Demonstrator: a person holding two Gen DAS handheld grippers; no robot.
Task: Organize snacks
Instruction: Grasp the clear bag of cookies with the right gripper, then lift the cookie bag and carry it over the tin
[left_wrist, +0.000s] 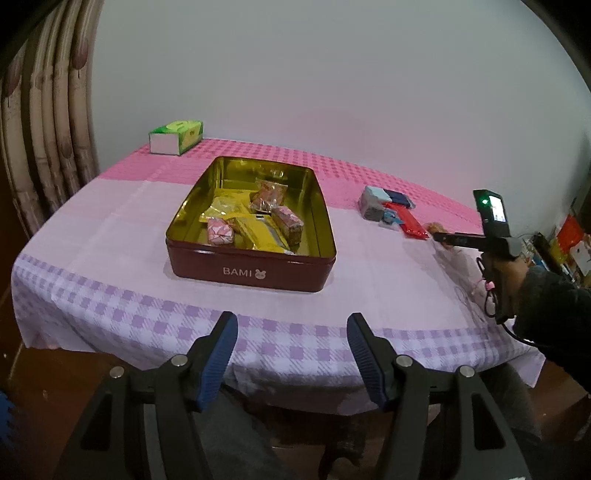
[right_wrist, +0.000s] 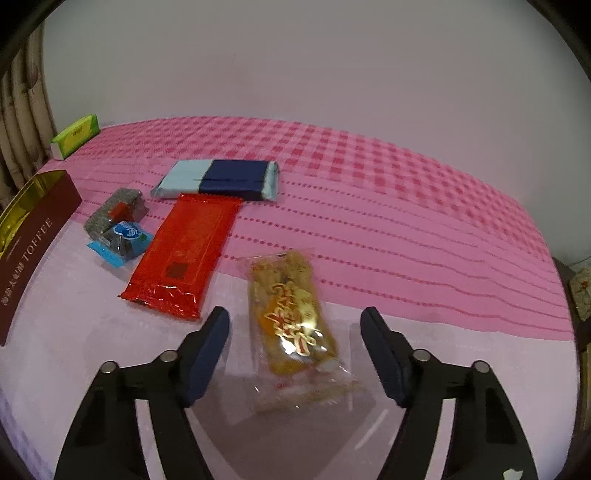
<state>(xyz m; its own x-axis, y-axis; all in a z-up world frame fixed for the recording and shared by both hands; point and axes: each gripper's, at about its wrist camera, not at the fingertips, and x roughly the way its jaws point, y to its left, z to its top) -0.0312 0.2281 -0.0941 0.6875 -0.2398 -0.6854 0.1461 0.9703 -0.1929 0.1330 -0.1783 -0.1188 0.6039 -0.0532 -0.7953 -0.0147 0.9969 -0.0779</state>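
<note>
Two grippers in view, both with jaws apart and nothing pinched
- Item 1, nearest: right gripper (right_wrist: 295, 354), pitched steeply down at the table, its dark-blue pads either side of the clear-wrapped golden snack (right_wrist: 291, 325) with a gap on both sides; no contact visible. The packet lies flat on the pale part of the tablecloth (right_wrist: 424, 236), long axis running away from the wrist, slightly askew to the jaws
- Handling note (judgement): the step in hand looks like the pick of this packet. Best to lower until the tips almost meet the cloth, square the jaws across the packet's narrow width, and close on the filled middle rather than the loose crimped film at the near end, which would likely slip or crumple
- Item 2: left gripper (left_wrist: 291, 354), spread wide and empty, held off the table's near edge, angled down, aimed at the tin
- Item 3, middle distance: maroon tin (left_wrist: 255, 273) marked BAMI, lid off, gold inside, holding yellow and pink packets
- Item 4: to the tin's right, still loose on the cloth: red packet (right_wrist: 184, 254), small blue-wrapped sweet (right_wrist: 123, 240), grey-wrapped piece (right_wrist: 114, 210), blue two-tone packet (right_wrist: 218, 179)
- Item 5, farthest: green tissue box (left_wrist: 177, 136) at the back corner
- Pose, seen from the left wrist: a dark sleeve (left_wrist: 546, 306) reaches in from the right, hand on the right gripper's handle
</note>
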